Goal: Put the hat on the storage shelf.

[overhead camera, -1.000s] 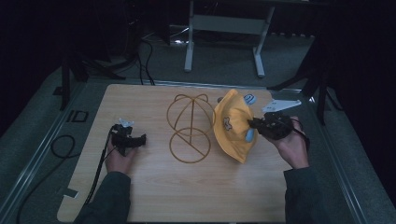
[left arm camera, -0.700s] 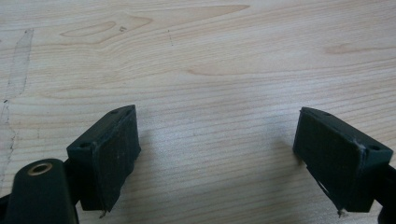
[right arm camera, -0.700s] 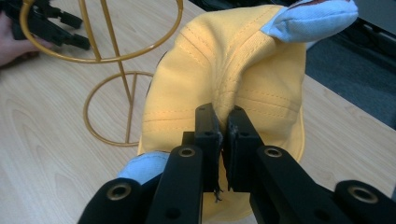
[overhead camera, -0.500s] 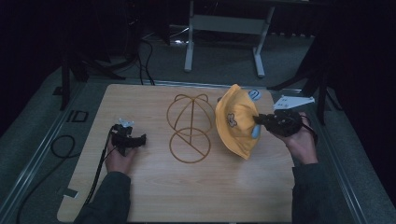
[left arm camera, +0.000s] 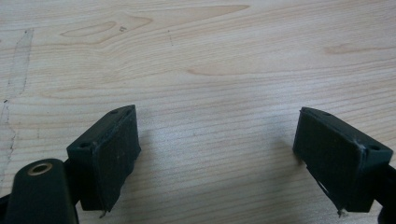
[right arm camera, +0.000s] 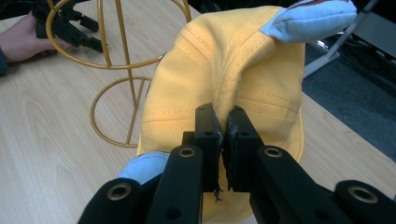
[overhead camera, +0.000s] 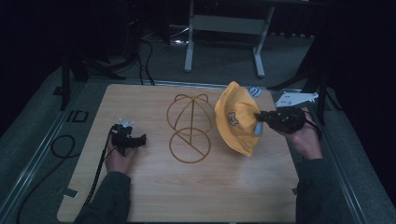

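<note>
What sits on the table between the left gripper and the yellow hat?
In the high view, a gold wire hat stand stands on the table between the left gripper and the yellow hat, which the right gripper pinches.

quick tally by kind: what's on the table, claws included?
Yellow hat: 1
Gold wire hat stand: 1
Claws: 2, left claw open over the wooden table, right claw shut on the hat
Total: 4

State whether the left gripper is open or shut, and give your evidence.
Open. In its own view the left gripper has its two jaws set wide apart over bare wooden table, with nothing between them.
</note>
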